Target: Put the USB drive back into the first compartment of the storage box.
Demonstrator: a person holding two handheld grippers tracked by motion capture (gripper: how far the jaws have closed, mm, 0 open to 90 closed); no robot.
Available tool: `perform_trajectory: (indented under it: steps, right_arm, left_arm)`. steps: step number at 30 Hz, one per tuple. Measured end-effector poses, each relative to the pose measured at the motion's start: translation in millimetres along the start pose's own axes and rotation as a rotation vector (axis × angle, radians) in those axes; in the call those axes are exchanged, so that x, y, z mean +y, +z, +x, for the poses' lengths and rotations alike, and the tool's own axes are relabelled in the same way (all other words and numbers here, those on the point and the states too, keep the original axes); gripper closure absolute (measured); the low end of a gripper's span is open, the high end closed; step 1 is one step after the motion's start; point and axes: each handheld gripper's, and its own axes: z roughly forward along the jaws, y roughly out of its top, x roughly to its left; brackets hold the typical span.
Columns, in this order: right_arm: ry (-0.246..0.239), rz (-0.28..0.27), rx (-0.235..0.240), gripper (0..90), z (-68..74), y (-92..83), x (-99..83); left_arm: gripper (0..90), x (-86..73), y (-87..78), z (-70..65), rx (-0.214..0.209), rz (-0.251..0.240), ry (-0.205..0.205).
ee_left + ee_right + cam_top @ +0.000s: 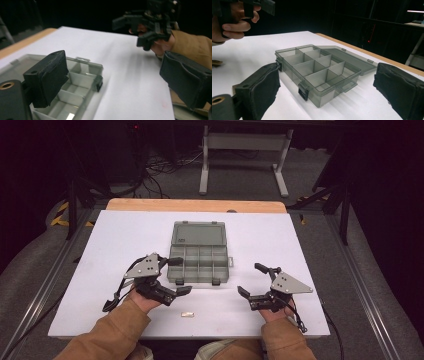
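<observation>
My left claw (181, 276) sits left of centre in the high view, jaws spread with nothing between them, one tip against the left edge of the open compartment box (199, 264) and the other just off its near left corner. My right claw (253, 281) waits at lower right, also spread and empty, apart from the box. The box lies in the middle of the white table (125, 235), lid (198, 233) folded flat behind it. Every compartment I can see looks empty.

A small pale piece (187, 314) lies on the table at lower centre, between my forearms. I take it that it belongs in the box, so the sensible move is to bring one claw down over it squarely, pinch low, and use the other to steady the box by its wall so it does not slide.

The high view alone gives me that small piece. My right claw's view gives the black latches (303, 91) on the box front and the dividers clearly; my left claw's view catches the box corner at lower left and my right claw (140, 27) at upper right.
</observation>
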Motion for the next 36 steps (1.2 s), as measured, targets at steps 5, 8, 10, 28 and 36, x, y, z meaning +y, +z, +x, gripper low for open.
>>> perform_trajectory:
  steps: [5, 8, 10, 28, 36]
  right_arm:
    - [0.001, 0.005, 0.002, 6.2, 0.2, 1.0, -0.3]
    - [0.002, 0.004, 0.004, 6.2, -0.1, 1.2, -0.6]
    - [0.003, 0.003, 0.005, 6.2, -0.2, 1.1, -0.6]
    - [0.002, 0.015, 0.009, 6.2, -0.2, 1.6, -1.4]
    - [0.002, 0.017, 0.011, 6.2, 0.0, 1.8, -1.5]
  left_arm:
    - [7.4, 1.4, 9.4, -2.2, -0.078, 0.092, -0.011]
    - [7.4, 3.4, 14.1, -5.1, -0.095, 0.158, 0.009]
    - [7.4, 5.0, 17.0, -7.2, -0.097, 0.209, 0.029]
    - [8.0, 11.6, 29.4, -17.6, -0.090, 0.507, 0.148]
    - [8.3, 12.5, 31.0, -19.1, -0.092, 0.565, 0.162]
